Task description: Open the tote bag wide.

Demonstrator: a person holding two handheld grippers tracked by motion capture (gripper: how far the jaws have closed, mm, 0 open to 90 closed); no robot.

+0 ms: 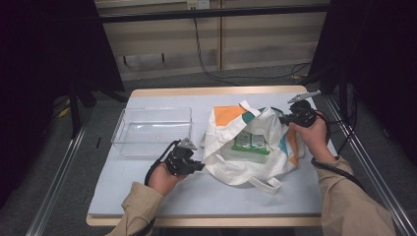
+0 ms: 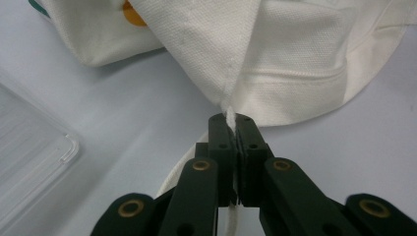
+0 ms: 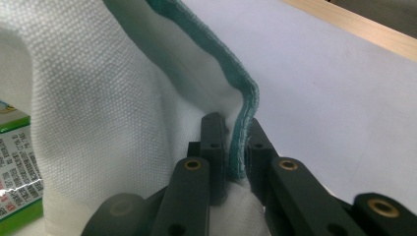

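Bag point(image 1: 246, 147): one; green boxes point(image 1: 251, 142) inside: two; clear tray point(image 1: 152, 130): one.

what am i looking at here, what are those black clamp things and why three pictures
A person sits at a table and holds a hand-held two-jaw clamp in each hand. The high view looks down from above; the two gripper views come from cameras riding on each clamp, looking along its black jaws. On the table lie a white tote bag with orange and teal patches and a clear plastic bin. Green boxes show inside the bag. The left gripper is shut on a white edge of the bag; the right gripper is shut on its teal edge, so the mouth is held open.
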